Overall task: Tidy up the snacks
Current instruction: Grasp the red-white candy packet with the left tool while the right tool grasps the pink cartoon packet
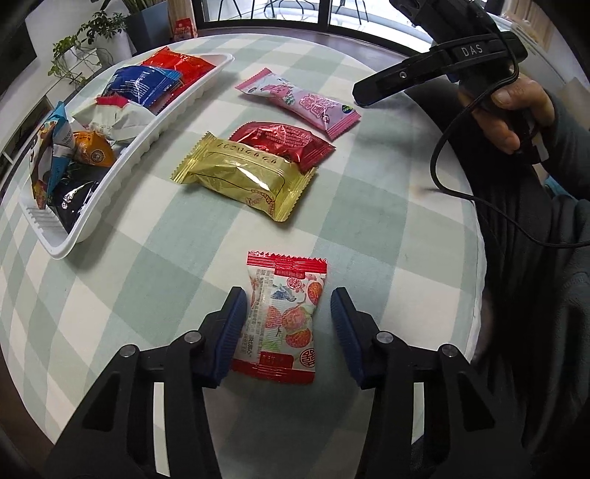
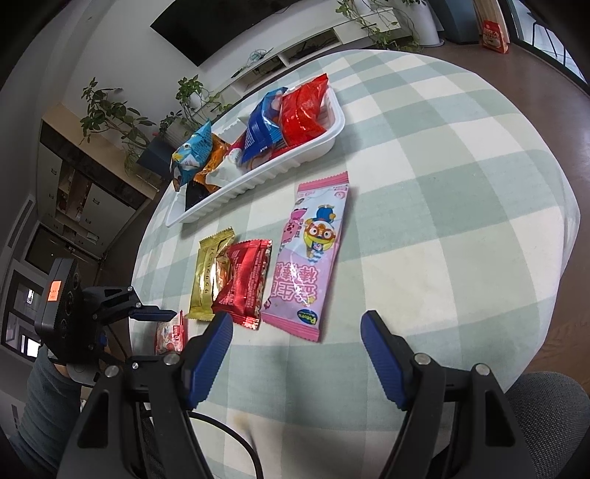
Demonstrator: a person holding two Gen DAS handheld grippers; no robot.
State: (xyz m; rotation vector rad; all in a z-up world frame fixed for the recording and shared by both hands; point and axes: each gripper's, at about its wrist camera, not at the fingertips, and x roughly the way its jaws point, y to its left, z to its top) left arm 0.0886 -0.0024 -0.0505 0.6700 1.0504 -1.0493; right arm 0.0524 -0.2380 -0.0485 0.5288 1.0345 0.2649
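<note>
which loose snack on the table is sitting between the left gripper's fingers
The strawberry-print packet with red ends. It lies flat between the open left gripper, while the gold, dark red and pink packets lie farther off.

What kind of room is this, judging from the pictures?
Probably a home living room: a dark screen hangs on the wall above a low white cabinet, potted plants stand around, and the table wears a checked cloth.

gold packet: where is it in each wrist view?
Left wrist: gold packet centre, overlapping the red packet, right of the tray.
Right wrist: gold packet left of centre, below the tray.
Shared landmark: pink packet.
</note>
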